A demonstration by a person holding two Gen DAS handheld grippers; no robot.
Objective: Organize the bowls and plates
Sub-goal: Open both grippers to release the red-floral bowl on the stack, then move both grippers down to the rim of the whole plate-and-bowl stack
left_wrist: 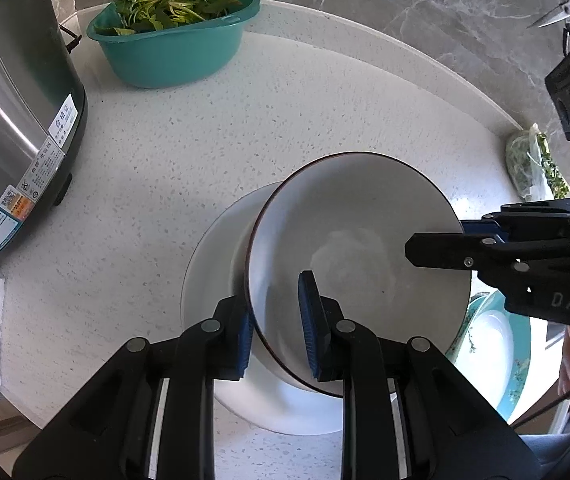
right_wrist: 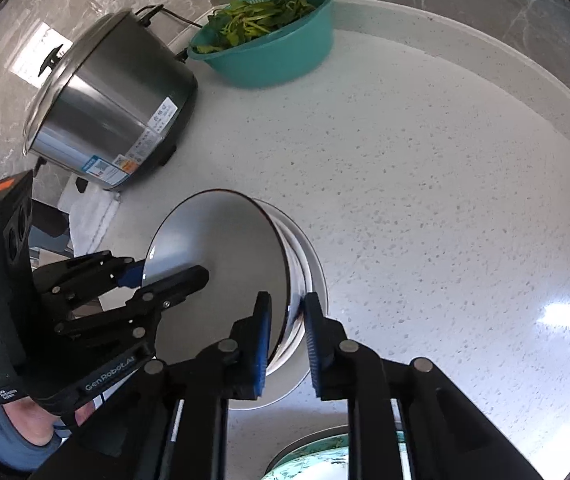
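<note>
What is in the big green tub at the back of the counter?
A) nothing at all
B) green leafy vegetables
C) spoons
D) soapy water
B: the teal tub near the steel cooker is filled with green leaves, which also show in the right wrist view.

A grey bowl [left_wrist: 357, 236] with a thin dark rim sits tilted between both tongs, its rim pinched on opposite sides. Beneath it lies a white plate [left_wrist: 213, 264]. A teal patterned plate [left_wrist: 501, 344] rests below the right tongs.
</note>
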